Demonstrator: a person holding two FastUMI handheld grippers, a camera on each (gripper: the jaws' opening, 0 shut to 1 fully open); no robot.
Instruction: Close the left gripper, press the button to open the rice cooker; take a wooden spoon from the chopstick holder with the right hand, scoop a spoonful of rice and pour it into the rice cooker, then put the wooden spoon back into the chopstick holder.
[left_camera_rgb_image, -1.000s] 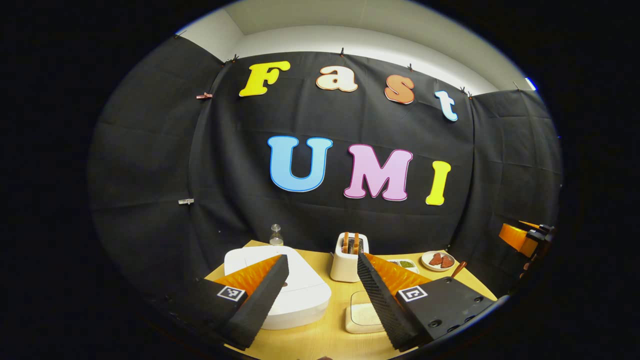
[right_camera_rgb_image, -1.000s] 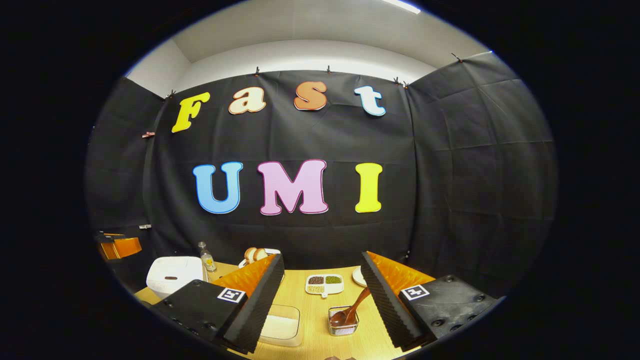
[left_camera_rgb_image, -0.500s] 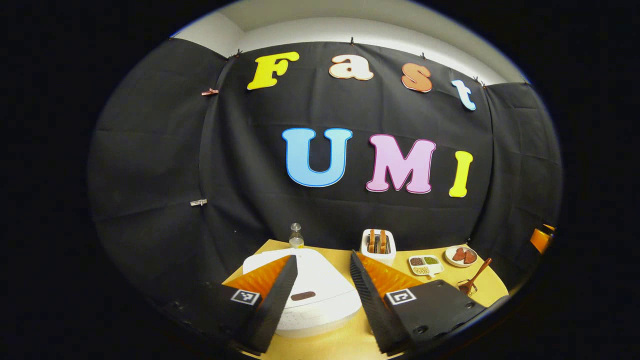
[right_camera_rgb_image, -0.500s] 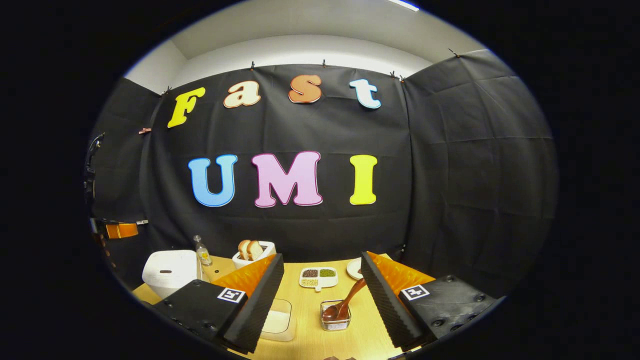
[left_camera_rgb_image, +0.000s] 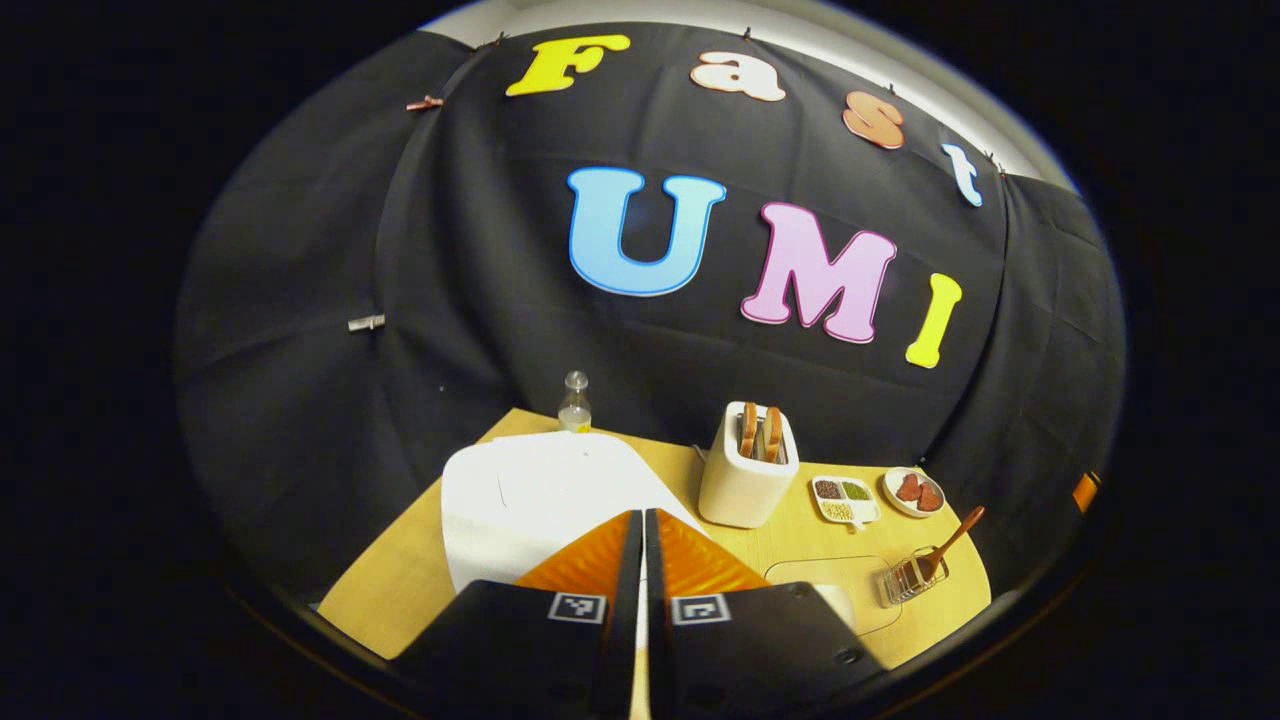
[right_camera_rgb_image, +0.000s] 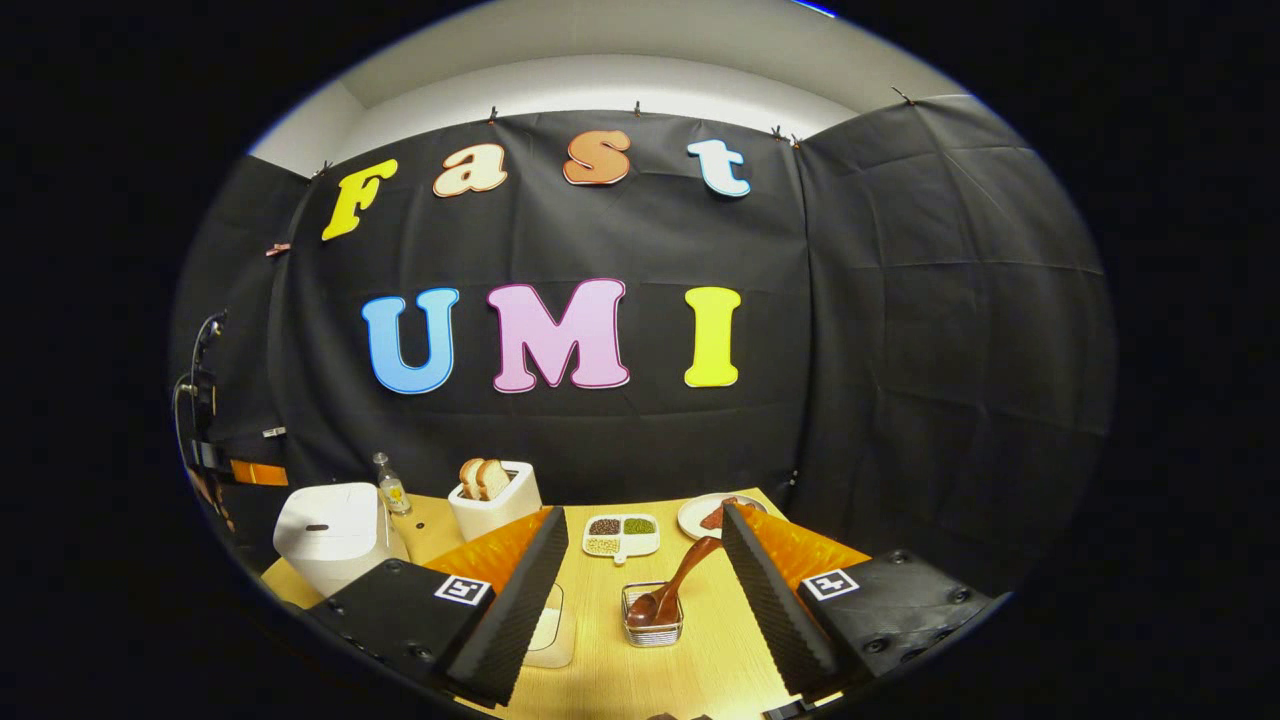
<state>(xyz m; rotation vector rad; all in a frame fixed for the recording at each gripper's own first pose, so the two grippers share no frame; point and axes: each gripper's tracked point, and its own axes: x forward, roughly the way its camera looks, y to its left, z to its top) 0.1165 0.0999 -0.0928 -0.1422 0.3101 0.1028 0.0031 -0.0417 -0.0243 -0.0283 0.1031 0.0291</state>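
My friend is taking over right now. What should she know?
Left hand-held gripper: shut, empty, over the rice cooker, whose lid is down.
Right hand-held gripper: open, empty, above the table, facing the wooden spoon in the chopstick holder.
Rice container sits left of the holder.
Done: left gripper closed.
Left: press the button, take the spoon, scoop rice, pour it into the cooker, return the spoon.

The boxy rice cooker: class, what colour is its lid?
White; the rice cooker shows best in the left gripper view.
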